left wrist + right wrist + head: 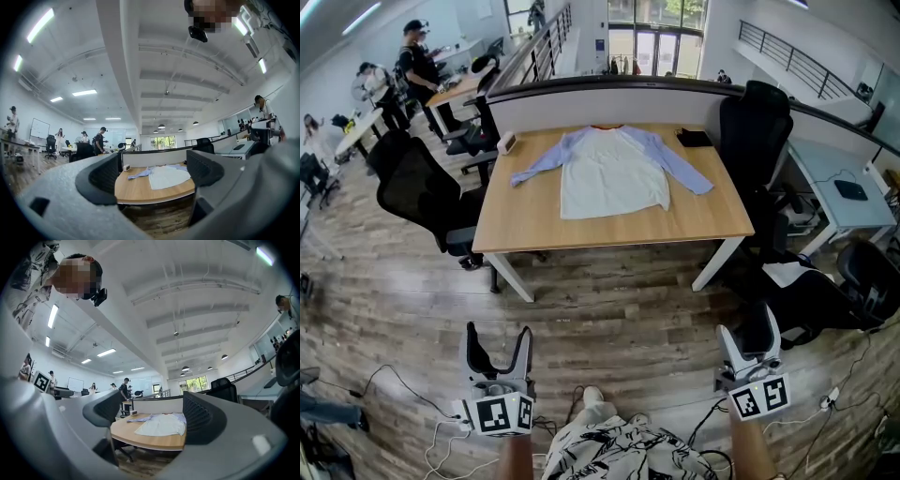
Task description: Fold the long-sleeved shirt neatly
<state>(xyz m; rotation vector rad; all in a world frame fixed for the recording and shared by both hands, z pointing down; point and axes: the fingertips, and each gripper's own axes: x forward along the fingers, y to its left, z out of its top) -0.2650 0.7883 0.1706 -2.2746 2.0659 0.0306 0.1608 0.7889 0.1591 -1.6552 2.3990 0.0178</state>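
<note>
Left gripper [499, 334], right gripper [750, 328] spread wide, empty; shirt [614, 173] flat on table [534, 225], collar too small, perhaps orange.

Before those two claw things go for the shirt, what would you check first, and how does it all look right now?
1. The shirt lies flat on the table, both sleeves spread: ok.
2. The left gripper is open, nothing between its jaws: ok.
3. The right gripper is open, nothing between its jaws: ok.
4. Grippers close enough to the shirt: not ok, both hang over the floor, short of the table.
5. The black object by the shirt's right sleeve is clear of the fold: cannot tell.
</note>
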